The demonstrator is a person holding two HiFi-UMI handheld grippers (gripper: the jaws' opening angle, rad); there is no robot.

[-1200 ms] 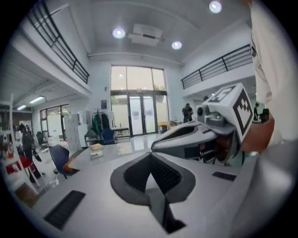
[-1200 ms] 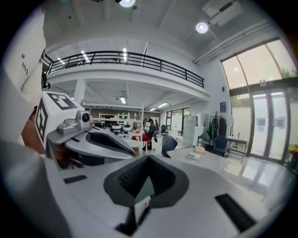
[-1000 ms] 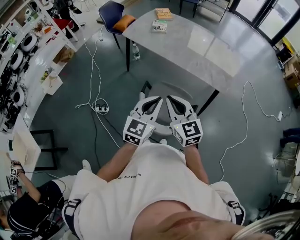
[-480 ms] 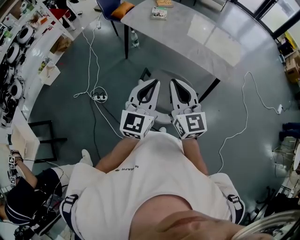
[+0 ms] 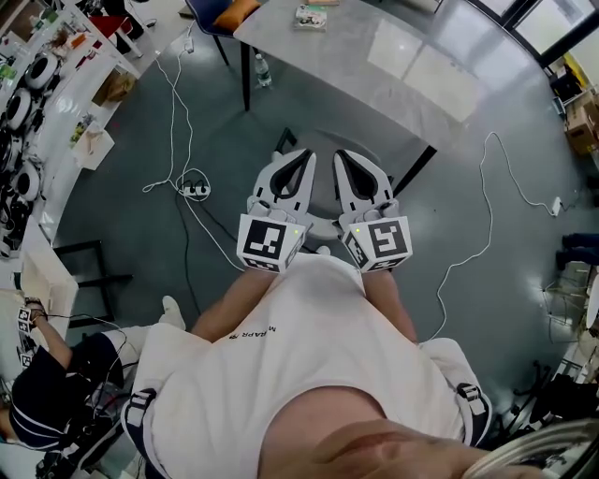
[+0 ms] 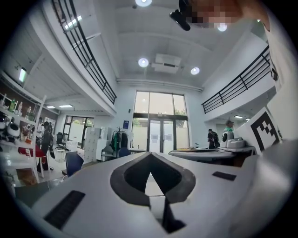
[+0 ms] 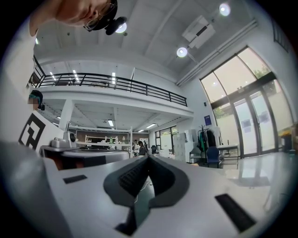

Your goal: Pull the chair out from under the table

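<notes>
A grey chair (image 5: 324,193) with black legs stands on the floor at the near edge of the grey table (image 5: 374,79), mostly hidden under my two grippers. In the head view my left gripper (image 5: 304,155) and right gripper (image 5: 343,155) are held side by side in front of my chest, above the chair and apart from it. Both point level and both are shut with nothing in them. In the left gripper view the left gripper (image 6: 150,156) faces a glass entrance. In the right gripper view the right gripper (image 7: 148,158) faces a hall with a balcony. Neither gripper view shows the chair.
Books (image 5: 309,15) lie on the table's far end, with a blue chair (image 5: 208,9) beyond it and a bottle (image 5: 259,71) by the table leg. A power strip (image 5: 193,190) and white cables (image 5: 487,220) lie on the floor. A person (image 5: 47,398) sits at lower left.
Both grippers have risen a little toward my head and look larger. The table and far chair have slid toward the top of the view. Both grippers stay shut.
</notes>
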